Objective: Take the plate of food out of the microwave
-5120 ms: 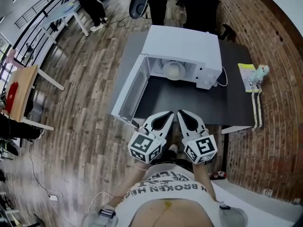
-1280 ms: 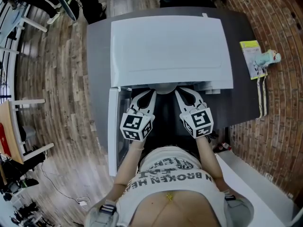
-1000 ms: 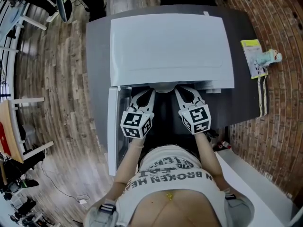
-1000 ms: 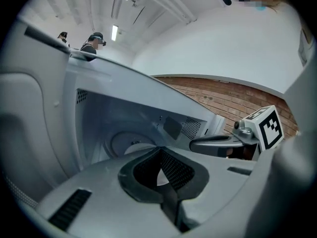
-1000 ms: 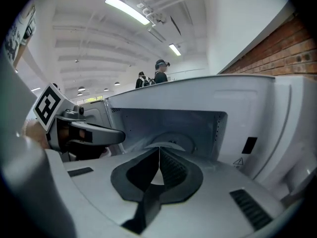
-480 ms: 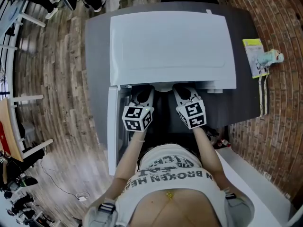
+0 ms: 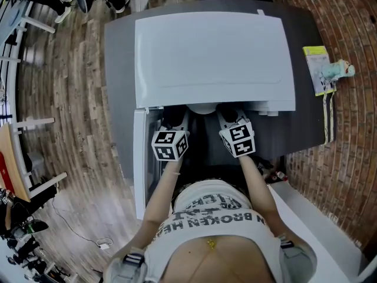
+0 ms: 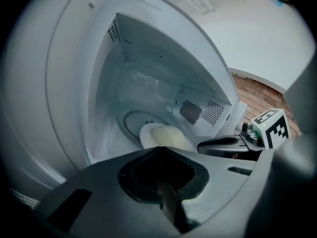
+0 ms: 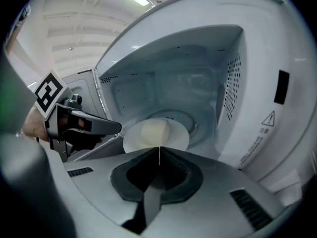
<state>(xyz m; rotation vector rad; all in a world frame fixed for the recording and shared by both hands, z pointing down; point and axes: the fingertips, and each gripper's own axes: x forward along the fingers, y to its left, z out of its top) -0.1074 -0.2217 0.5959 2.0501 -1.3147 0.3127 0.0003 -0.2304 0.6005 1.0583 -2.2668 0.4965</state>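
The white microwave [image 7: 212, 52] stands with its door [image 7: 139, 158] swung open to the left. Inside, a white plate [image 9: 132, 141] carries a pale round piece of food [image 9: 153, 131]; both also show in the left gripper view, plate [image 8: 147, 134] and food [image 8: 169, 136]. A sliver of the plate [image 7: 202, 108] peeks out under the microwave's top. My left gripper [image 8: 158, 148] and right gripper [image 9: 159, 148] are shut, side by side in the oven's mouth. Their tips sit at the plate's near rim, left [image 7: 175, 117] and right [image 7: 227, 115]. Whether they touch it is unclear.
The microwave sits on a dark grey table [image 7: 118, 52]. A yellow-green booklet [image 7: 315, 69] and a small bottle [image 7: 337, 71] lie at the table's right edge, by a brick-patterned floor. The oven's side walls close in on both grippers; the turntable ring [image 9: 190, 119] lies behind the plate.
Both grippers have slid forward into the microwave's mouth, so their jaws now hide under its top edge. Five seconds ago the person stood further back from the table.
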